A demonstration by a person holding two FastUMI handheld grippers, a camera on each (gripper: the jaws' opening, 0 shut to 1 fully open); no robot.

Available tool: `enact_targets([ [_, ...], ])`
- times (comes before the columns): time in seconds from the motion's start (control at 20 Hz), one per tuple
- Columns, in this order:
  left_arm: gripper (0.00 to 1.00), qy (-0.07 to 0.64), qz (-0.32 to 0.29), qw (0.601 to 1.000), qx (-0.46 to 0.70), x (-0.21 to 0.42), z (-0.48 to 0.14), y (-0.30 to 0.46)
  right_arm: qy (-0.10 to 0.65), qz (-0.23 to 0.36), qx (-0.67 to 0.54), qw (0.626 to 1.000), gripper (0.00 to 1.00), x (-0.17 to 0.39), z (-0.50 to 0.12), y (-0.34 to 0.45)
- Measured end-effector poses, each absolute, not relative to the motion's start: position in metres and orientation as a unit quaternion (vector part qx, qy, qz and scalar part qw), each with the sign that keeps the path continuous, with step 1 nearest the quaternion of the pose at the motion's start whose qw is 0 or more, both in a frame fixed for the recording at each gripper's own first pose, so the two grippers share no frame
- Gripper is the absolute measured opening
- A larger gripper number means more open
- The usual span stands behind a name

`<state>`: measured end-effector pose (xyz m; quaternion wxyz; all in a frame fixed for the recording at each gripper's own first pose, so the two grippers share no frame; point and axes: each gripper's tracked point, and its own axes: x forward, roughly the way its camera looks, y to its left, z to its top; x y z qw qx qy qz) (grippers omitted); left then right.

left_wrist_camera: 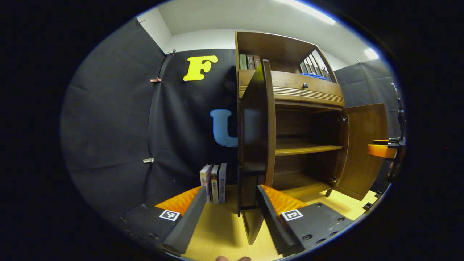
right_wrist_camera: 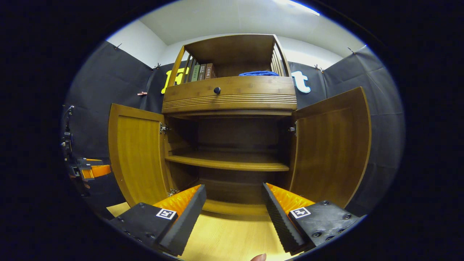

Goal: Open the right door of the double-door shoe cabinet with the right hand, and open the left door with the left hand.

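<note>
At bottom centre of the left gripper view: left gripper, two fingers spread apart, nothing between them. Just beyond its right finger, centre frame: left door of the shoe cabinet, one, swung out edge-on toward the camera. Right of centre: right door, one, swung wide open. Between the doors: cabinet interior with one shelf. Above: one drawer front with one round knob. Top compartment: three books and a blue cloth. Lower centre, left of the cabinet: three more books standing on the yellow-wood floor. Far right edge: right gripper, partly seen.

At bottom centre of the right gripper view: right gripper, two fingers spread apart, holding nothing, well short of the cabinet. Left of centre: left door, open. Right of centre: right door, open. Far left edge: left gripper, beside the left door, apart from it.
</note>
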<state>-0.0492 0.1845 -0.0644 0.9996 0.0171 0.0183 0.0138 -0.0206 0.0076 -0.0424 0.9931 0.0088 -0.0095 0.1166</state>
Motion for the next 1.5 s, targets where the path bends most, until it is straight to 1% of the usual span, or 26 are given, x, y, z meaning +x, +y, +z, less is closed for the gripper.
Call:
enact_targets([
  [0.05, 0.94, 0.015, 0.013, 1.0, 0.015, -0.054, -0.061, 0.181, -0.011, 0.12, 0.01, 0.993, 0.98, -0.018, -0.041, 0.01],
  [0.1, 0.97, 0.013, 0.018, 1.0, 0.013, -0.056, -0.057, 0.18, -0.011, 0.123, 0.011, 0.992, 0.98, -0.017, -0.04, 0.014],
  [0.2, 0.98, 0.015, 0.027, 1.0, 0.006, -0.06, -0.054, 0.174, -0.012, 0.127, 0.014, 0.992, 0.98, -0.015, -0.038, 0.018],
  [0.3, 0.96, 0.018, 0.029, 0.999, -0.003, -0.06, -0.052, 0.16, -0.013, 0.122, 0.014, 0.992, 0.98, -0.013, -0.035, 0.017],
  [0.5, 0.95, 0.03, 0.007, 0.999, -0.017, -0.05, -0.054, 0.124, -0.014, 0.102, 0.005, 0.995, 0.98, -0.012, -0.034, 0.009],
  [0.55, 0.95, 0.03, 0.002, 0.999, -0.018, -0.047, -0.053, 0.115, -0.015, 0.096, 0.002, 0.995, 0.95, -0.012, -0.033, 0.007],
  [0.6, 0.95, 0.03, -0.004, 0.999, -0.016, -0.044, -0.051, 0.107, -0.017, 0.092, 0.001, 0.996, 0.98, -0.013, -0.032, 0.005],
  [0.65, 0.95, 0.031, -0.012, 0.999, -0.012, -0.041, -0.052, 0.097, -0.018, 0.088, 0.001, 0.996, 0.95, -0.013, -0.032, 0.002],
  [0.7, 0.95, 0.032, -0.02, 0.999, -0.006, -0.037, -0.052, 0.087, -0.019, 0.083, 0.001, 0.996, 0.98, -0.013, -0.031, 0.001],
  [0.8, 0.95, 0.03, -0.035, 0.999, 0.003, -0.03, -0.05, 0.071, -0.017, 0.073, 0.001, 0.997, 0.98, -0.011, -0.032, -0.004],
  [1.0, 0.95, 0.022, -0.037, 0.999, 0.013, -0.021, -0.046, 0.056, -0.006, 0.046, -0.006, 0.999, 0.98, -0.012, -0.038, -0.017],
  [1.05, 0.95, 0.019, -0.04, 0.999, 0.016, -0.017, -0.044, 0.05, -0.005, 0.043, -0.006, 0.999, 0.96, -0.014, -0.039, -0.018],
  [1.1, 0.95, 0.017, -0.041, 0.999, 0.02, -0.015, -0.044, 0.046, -0.004, 0.04, -0.005, 0.999, 0.98, -0.016, -0.04, -0.02],
  [1.15, 0.95, 0.017, -0.039, 0.999, 0.028, -0.013, -0.044, 0.044, -0.002, 0.038, -0.004, 0.999, 0.95, -0.017, -0.042, -0.021],
  [1.25, 0.95, 0.015, -0.039, 0.998, 0.036, -0.013, -0.042, 0.038, 0.0, 0.033, -0.003, 0.999, 1.0, -0.019, -0.044, -0.023],
  [1.4, 0.95, 0.018, -0.05, 0.998, 0.037, -0.011, -0.046, 0.029, 0.006, 0.032, -0.003, 0.999, 1.0, -0.022, -0.046, -0.024],
  [1.45, 0.94, 0.016, -0.053, 0.998, 0.037, -0.011, -0.045, 0.026, 0.004, 0.033, -0.006, 0.999, 0.96, -0.024, -0.046, -0.025],
  [1.5, 0.94, 0.015, -0.056, 0.998, 0.036, -0.009, -0.044, 0.022, 0.002, 0.029, -0.011, 1.0, 0.98, -0.025, -0.045, -0.028],
])
